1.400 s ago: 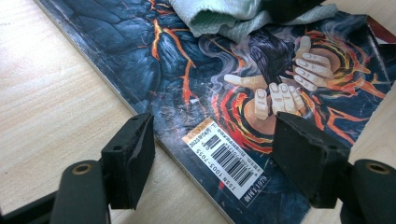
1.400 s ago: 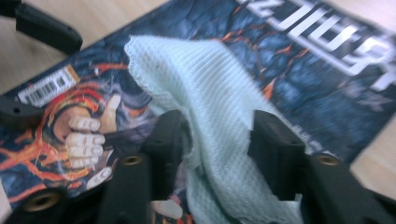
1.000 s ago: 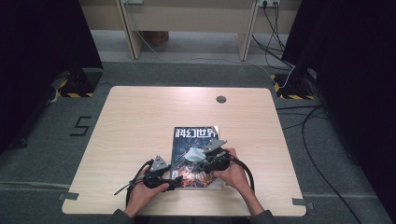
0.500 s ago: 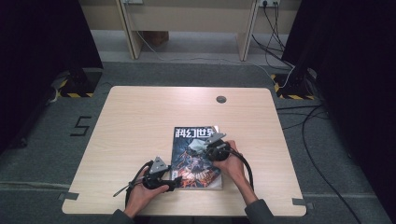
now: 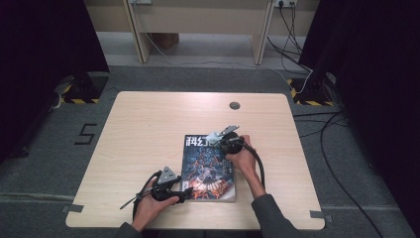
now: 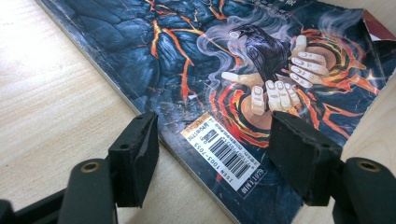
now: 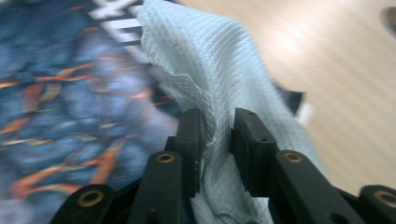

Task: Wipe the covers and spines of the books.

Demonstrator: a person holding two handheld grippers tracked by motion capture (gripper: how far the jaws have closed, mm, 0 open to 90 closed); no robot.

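Note:
A magazine with a dark cover of lava and a raven lies on the wooden table. My left gripper rests at its near left corner, open. In the left gripper view one jaw stands over the table and the other over the cover, with the barcode between them. My right gripper is at the magazine's far right part, shut on a pale green cloth. Its jaws have just been closing, then eased slightly. A fold of the cloth is pinched between them over the cover.
A round cable hole sits near the table's far edge. Bare wood lies left of and beyond the magazine. Cables trail on the floor at the back right, and a desk's legs stand behind the table.
My right hand has carried the cloth up the cover, away from the person, to the magazine's far right part. The left hand has stayed put.

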